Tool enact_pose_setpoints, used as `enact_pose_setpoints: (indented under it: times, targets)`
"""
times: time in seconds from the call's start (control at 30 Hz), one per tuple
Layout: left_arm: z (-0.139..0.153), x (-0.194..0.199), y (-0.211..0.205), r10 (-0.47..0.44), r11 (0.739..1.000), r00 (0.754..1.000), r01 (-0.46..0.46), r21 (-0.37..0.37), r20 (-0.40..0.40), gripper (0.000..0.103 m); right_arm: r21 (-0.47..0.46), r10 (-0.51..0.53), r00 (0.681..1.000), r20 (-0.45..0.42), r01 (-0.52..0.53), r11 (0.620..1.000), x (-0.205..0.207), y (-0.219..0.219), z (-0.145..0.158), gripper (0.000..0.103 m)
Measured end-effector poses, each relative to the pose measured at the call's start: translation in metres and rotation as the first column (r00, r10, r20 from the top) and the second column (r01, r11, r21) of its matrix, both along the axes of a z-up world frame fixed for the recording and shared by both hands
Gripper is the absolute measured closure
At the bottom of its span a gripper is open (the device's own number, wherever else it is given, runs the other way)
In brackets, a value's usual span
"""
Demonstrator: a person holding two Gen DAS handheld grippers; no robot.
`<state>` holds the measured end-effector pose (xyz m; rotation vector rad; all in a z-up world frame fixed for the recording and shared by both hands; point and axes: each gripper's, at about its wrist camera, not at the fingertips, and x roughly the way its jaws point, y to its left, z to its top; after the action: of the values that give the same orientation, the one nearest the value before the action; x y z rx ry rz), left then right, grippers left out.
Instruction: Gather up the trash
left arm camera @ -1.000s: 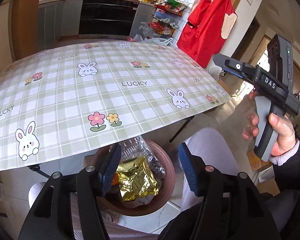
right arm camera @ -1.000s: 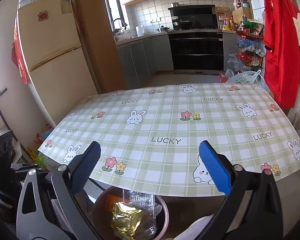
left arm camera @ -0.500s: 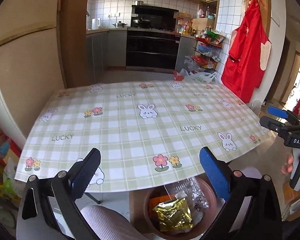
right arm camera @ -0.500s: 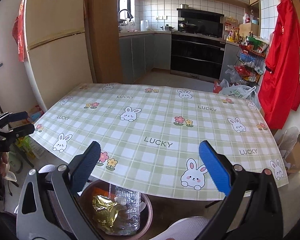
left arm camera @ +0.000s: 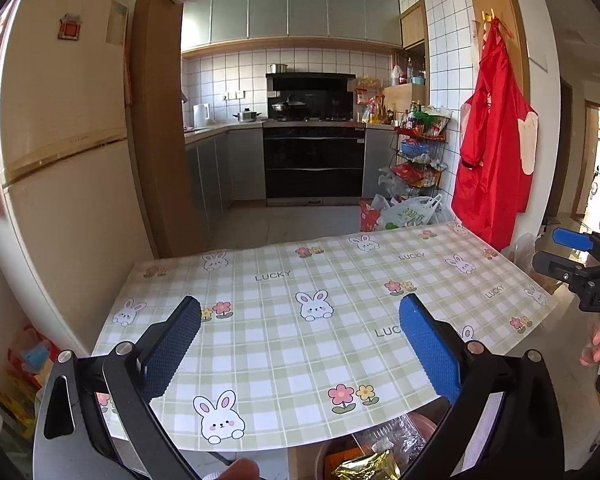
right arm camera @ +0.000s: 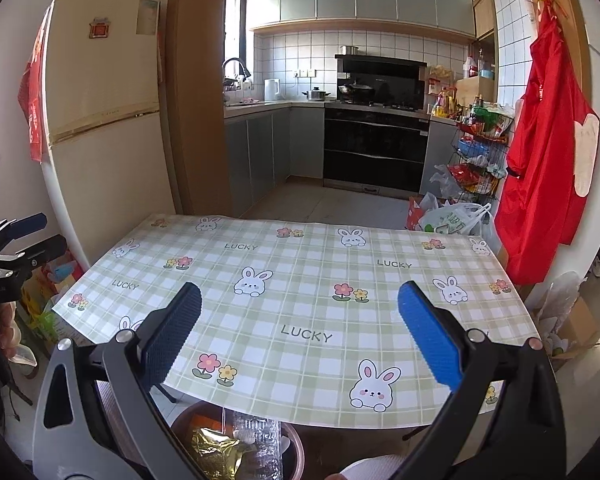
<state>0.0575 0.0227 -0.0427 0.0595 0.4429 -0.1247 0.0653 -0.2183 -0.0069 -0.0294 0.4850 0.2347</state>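
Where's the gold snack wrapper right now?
The gold snack wrapper lies in the brown bin under the table's near edge, beside clear plastic packaging.
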Motion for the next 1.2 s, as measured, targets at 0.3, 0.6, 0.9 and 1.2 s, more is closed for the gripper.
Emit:
enact_pose_setpoints:
  times: [0.3, 0.6, 0.9, 1.2]
  targets:
    - [0.009, -0.0024, -0.0059, -0.011, 1.0, 1.0, 0.011, 0.005, 0.027, 0.006, 0.019, -0.025, 1.0, -0.003, 0.025, 1.0, 0.0001, -0.0058, 0.0032, 0.006]
    - [0.0092, -0.0007, -0.0061, -0.011, 1.0, 1.0, 0.01, 0.015, 0.028, 0.006, 0.02, -0.041, 0.999, -0.001, 0.041, 0.999, -0.0007, -0.0054, 0.0021, 0.006]
    - [0.0079, 0.0014, -0.0037, -0.014, 1.0, 1.0, 0.013, 0.015, 0.023, 0.006, 0.013, -0.049, 0.999, -0.003, 0.049, 0.999, -0.0017, -0.0053, 0.0012, 0.006]
    - [0.0076, 0.0001, -0.0058, -0.015, 1.0, 1.0, 0.014, 0.021, 0.024, 0.006, 0.007, -0.059, 0.998, -0.005, 0.059, 0.998, -0.0013, -0.0046, 0.0001, 0.006]
